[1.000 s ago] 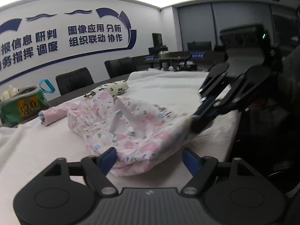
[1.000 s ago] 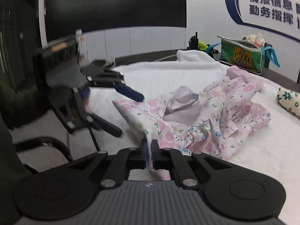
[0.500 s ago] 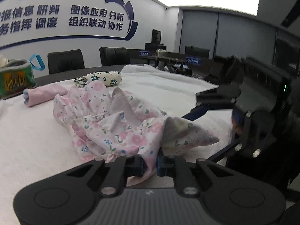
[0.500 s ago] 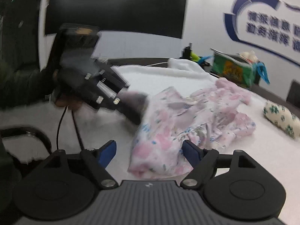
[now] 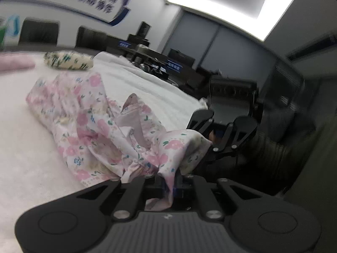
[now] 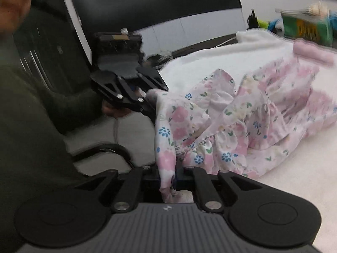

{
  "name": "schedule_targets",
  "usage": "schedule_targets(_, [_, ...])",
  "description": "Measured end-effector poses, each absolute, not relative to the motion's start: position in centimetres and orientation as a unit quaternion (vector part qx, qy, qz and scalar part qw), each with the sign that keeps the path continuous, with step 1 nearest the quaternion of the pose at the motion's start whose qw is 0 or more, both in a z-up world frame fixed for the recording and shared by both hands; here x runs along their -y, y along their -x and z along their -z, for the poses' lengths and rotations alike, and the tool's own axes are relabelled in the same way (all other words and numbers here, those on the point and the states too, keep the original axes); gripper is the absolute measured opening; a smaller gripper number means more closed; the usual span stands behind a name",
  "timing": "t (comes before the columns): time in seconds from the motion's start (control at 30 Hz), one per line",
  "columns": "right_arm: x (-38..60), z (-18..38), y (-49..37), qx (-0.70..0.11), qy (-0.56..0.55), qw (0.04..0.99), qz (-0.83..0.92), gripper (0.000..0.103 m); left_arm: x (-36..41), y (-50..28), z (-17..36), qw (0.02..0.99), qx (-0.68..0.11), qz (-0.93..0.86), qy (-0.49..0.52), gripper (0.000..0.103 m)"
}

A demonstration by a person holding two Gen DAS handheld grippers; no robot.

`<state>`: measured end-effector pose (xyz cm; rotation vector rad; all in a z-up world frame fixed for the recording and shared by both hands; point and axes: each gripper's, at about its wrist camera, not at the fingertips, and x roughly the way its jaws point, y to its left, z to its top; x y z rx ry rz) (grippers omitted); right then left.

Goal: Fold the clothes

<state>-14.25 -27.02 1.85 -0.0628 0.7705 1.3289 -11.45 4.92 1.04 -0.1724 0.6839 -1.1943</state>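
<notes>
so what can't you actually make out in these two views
- Left wrist view: right gripper fingertips, hidden behind the floral garment.
- Right wrist view: left gripper fingertips, covered by the same cloth; green bag print, blurred.
- Both views: garment type, too bunched; its pinched edges vanish between shut jaws.

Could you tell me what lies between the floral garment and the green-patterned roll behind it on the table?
Only bare white table cover; the left wrist view shows it between floral garment and roll.

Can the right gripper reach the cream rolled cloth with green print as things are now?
Probably not yet. The right gripper is shut on the floral garment, and the rolled cloth lies beyond the garment, further along the white table cover.
</notes>
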Motion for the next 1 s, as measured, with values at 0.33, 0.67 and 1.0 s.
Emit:
schedule_targets(0.33, [29.7, -1.7, 11.8, -0.334, -0.087, 0.73, -0.59, 0.01, -6.9, 14.1, -2.0, 0.875, -0.154, 0.458, 0.038, 0.086])
schedule_targets(0.67, [28.5, -2.5, 13.1, -0.322, -0.059, 0.713, -0.62, 0.009, 0.6, 13.4, 0.2, 0.811, -0.201, 0.528, -0.15, 0.028])
schedule_targets(1.0, [29.6, -3.6, 17.4, -0.215, 0.034, 0.833, -0.508, 0.088, -3.0, 9.5, 0.3, 0.81, -0.268, 0.52, 0.03, 0.009])
